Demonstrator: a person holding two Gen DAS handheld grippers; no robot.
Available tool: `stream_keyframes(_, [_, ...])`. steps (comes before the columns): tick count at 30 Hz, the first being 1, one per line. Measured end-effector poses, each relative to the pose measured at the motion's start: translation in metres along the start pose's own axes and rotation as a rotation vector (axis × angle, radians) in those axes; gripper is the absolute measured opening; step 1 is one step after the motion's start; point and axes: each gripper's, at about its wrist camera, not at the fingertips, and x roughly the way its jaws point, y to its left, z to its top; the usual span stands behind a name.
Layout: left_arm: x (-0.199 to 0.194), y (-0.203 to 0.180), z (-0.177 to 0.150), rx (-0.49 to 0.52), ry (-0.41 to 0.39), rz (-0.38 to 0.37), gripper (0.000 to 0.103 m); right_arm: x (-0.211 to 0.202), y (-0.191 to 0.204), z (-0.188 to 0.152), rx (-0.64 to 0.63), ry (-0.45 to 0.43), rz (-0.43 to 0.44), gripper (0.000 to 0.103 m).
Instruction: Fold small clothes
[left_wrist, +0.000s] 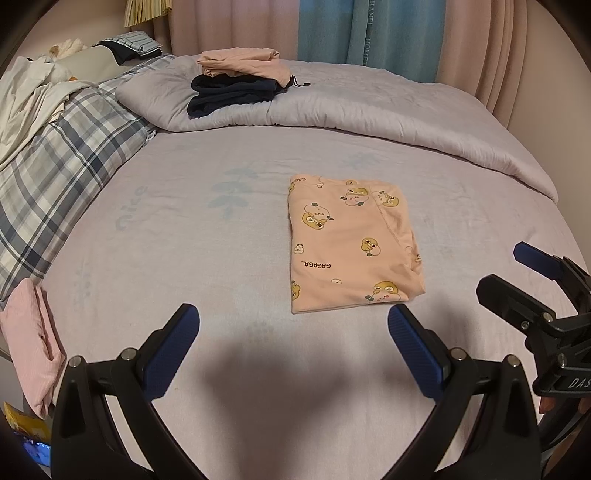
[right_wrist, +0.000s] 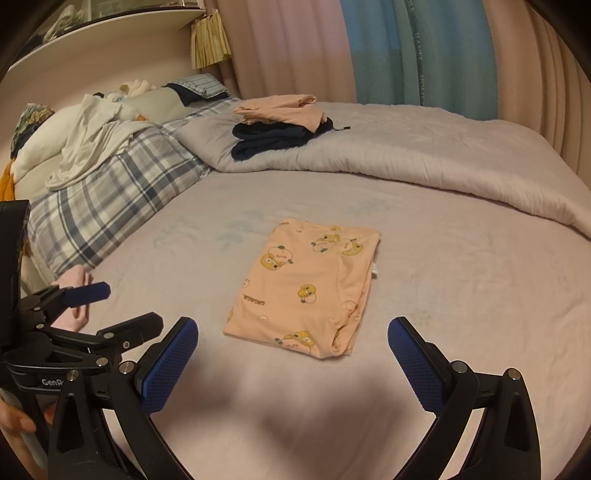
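Observation:
A peach garment with cartoon prints (left_wrist: 351, 243) lies folded into a flat rectangle on the lilac bed sheet (left_wrist: 184, 258). It also shows in the right wrist view (right_wrist: 306, 284). My left gripper (left_wrist: 293, 325) is open and empty, hovering just short of the garment's near edge. My right gripper (right_wrist: 291, 339) is open and empty, also just short of the garment. The right gripper shows at the right edge of the left wrist view (left_wrist: 517, 269), and the left gripper at the left of the right wrist view (right_wrist: 122, 306).
A stack of folded clothes, peach over navy (left_wrist: 240, 81), sits on the rolled lilac duvet (left_wrist: 369, 110) at the back. A plaid pillow (left_wrist: 62, 166) and white cloth lie left. A folded pink garment (left_wrist: 33, 343) lies at the near left bed edge. Curtains hang behind.

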Motion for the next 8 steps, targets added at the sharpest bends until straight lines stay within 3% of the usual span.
stream_keyframes(8, [0.0034,0.0015,0.002,0.003,0.0,0.001,0.102,0.0002,-0.0006,0.0003,0.0,0.002,0.001,0.102])
